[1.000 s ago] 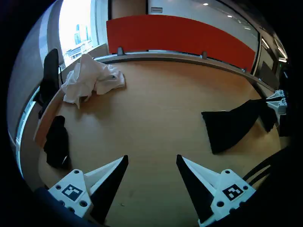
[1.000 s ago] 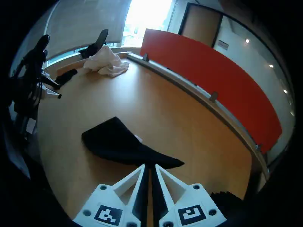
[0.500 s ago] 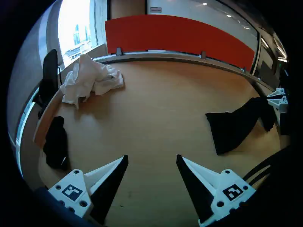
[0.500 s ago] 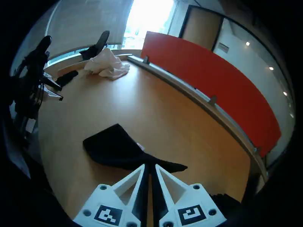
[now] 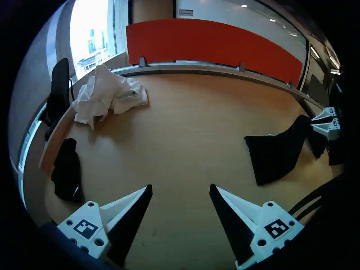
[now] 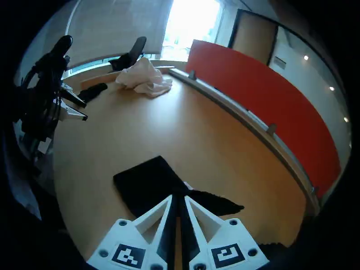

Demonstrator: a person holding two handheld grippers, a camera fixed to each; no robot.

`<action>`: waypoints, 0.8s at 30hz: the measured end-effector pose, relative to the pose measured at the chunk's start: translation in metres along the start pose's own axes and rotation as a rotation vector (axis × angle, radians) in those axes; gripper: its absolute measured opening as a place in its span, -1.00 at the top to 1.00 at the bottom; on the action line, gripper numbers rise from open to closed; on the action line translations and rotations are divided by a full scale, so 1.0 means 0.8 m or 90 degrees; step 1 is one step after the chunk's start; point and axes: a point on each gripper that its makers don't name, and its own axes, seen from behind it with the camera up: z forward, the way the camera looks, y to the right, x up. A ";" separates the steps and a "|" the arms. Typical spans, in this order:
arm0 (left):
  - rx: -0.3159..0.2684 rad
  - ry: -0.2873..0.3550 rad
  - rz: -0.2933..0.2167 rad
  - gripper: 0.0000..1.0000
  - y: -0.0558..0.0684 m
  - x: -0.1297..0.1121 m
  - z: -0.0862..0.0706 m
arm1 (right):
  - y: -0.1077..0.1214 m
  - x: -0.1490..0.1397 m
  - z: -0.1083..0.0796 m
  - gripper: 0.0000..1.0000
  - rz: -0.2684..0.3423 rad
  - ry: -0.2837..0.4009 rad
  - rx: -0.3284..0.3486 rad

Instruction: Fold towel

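Over on the right side of the light wooden desk surface (image 5: 189,121), going by the left gripper view, the black fabric towel (image 5: 274,153) lies mostly flat, with one corner lifted off the wood by the right gripper (image 5: 328,121). In that gripper's own view its fingers (image 6: 155,216) are pressed together with the towel corner pinched between them, and the rest of the cloth spreads out just beyond the tips. Meanwhile the left gripper (image 5: 180,186) hangs over bare wood on the near side, fingers spread wide, holding nothing, well apart from the towel.

My take on doing this step right: get the left gripper onto a second corner along the same edge before lifting further, or the cloth will probably bunch and drag. Keep the pinch low so the fold lands square.

Containers: nothing here sits in a bin or basket, it's all loose on the surface. There's a crumpled white cloth heap (image 5: 105,92) at the far left, a small dark bundle (image 5: 66,168) by the near left edge, and a long red partition panel (image 5: 211,45) along the far side
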 end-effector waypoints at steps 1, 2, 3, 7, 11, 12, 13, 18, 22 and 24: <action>0.000 0.000 -0.001 -0.88 -0.001 0.000 0.000 | -0.006 0.002 0.004 0.91 -0.002 0.000 0.007; 0.001 0.000 -0.002 -0.88 -0.001 0.000 0.000 | -0.011 0.003 0.008 0.90 -0.004 0.000 0.013; 0.001 0.000 -0.003 -0.88 -0.002 0.000 -0.001 | -0.017 0.005 0.011 0.90 -0.006 -0.001 0.019; 0.003 0.001 -0.006 -0.88 -0.007 0.001 -0.003 | -0.036 0.010 0.023 0.90 -0.015 -0.003 0.040; 0.006 0.003 -0.010 -0.88 -0.013 0.001 -0.006 | -0.051 0.014 0.032 0.90 -0.023 -0.006 0.058; 0.007 0.003 -0.012 -0.88 -0.015 0.001 -0.006 | -0.055 0.015 0.035 0.90 -0.025 -0.007 0.063; 0.008 0.003 -0.014 -0.88 -0.016 0.000 -0.007 | -0.058 0.015 0.038 0.90 -0.027 -0.008 0.068; 0.013 0.006 -0.024 -0.88 -0.023 0.000 -0.012 | -0.080 0.014 0.055 0.90 -0.037 -0.018 0.099; 0.020 0.008 -0.030 -0.88 -0.030 -0.004 -0.018 | -0.098 0.006 0.076 0.90 -0.042 -0.034 0.126; 0.024 0.007 -0.033 -0.89 -0.034 -0.006 -0.021 | -0.104 0.001 0.084 0.90 -0.041 -0.041 0.135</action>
